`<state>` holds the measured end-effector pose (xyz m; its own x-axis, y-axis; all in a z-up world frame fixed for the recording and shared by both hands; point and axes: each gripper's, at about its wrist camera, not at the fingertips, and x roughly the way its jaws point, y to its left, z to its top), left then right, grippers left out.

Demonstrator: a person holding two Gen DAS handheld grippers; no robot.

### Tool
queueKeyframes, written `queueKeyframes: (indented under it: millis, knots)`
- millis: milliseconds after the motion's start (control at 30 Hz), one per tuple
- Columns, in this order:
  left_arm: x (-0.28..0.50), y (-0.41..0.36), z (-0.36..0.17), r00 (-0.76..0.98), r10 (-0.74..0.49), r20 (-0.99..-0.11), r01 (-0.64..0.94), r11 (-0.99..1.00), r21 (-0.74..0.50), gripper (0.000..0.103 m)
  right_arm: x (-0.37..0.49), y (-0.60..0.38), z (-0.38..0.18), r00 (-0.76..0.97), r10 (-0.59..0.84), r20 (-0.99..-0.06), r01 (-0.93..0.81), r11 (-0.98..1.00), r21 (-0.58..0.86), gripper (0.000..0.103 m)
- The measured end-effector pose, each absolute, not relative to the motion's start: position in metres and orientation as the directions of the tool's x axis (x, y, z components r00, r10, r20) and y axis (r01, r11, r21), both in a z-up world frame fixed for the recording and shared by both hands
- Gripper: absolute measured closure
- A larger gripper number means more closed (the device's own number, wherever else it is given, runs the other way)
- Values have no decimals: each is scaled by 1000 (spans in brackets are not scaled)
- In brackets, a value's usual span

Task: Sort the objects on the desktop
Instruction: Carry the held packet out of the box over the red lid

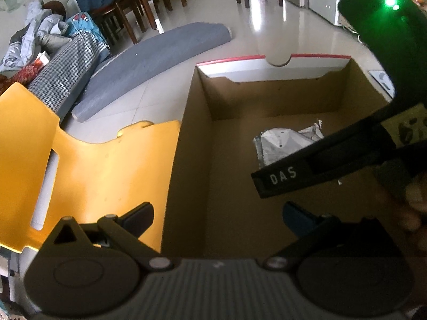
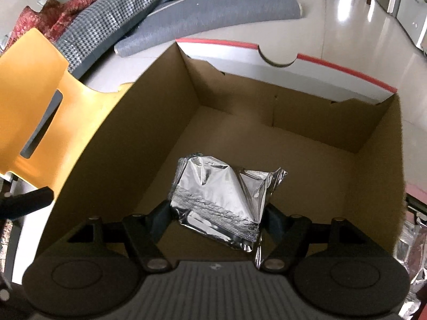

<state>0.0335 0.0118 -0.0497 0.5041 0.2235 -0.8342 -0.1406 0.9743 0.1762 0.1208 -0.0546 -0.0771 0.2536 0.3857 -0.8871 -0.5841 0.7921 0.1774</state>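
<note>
Far left: yellow chair [image 1: 93, 165], just beside the cardboard box [image 1: 186, 160]. Not part of the sorting, by the look of it.

Next along, left gripper [image 1: 218, 218]: spread wide, nothing between the fingers, hanging over the near left corner of the box. No job in hand right now.

Centre: box open at the top, brown inside, white and red flap at the far edge. Only one thing in it, so early days by this reckoning, with plenty of room left.

And there, the foil packet [image 2: 221, 200]: silver, crinkled, puffed in the middle, with flat ribbed seams along its edges. Low inside the box, near the front wall. Resting on the floor or just off it? Cannot tell.

Right gripper [image 2: 217, 214]: pinching that packet, dark pads [image 2: 161, 217] pressed in on both sides.

Far right, outside the box wall: more silver foil [image 2: 411, 240] at the picture's edge. Probably more to sort.
</note>
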Motion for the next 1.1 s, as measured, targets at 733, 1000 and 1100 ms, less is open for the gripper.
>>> queueKeyframes:
  millis: [733,1000,1100]
  knots:
    - [25,-27,-25,593,113,-797,-17,992,127,0,103,-114,-30,327,441,-836,-578,793,192,30]
    - [27,-46,-19,614,58,-787,50,992,113,0,97,-138,-17,359,448,-819,-554,808,199,30]
    - [27,-53,-16,622,36,-782,77,991,106,0,95,-148,-13,370,450,-812,-544,814,204,30]
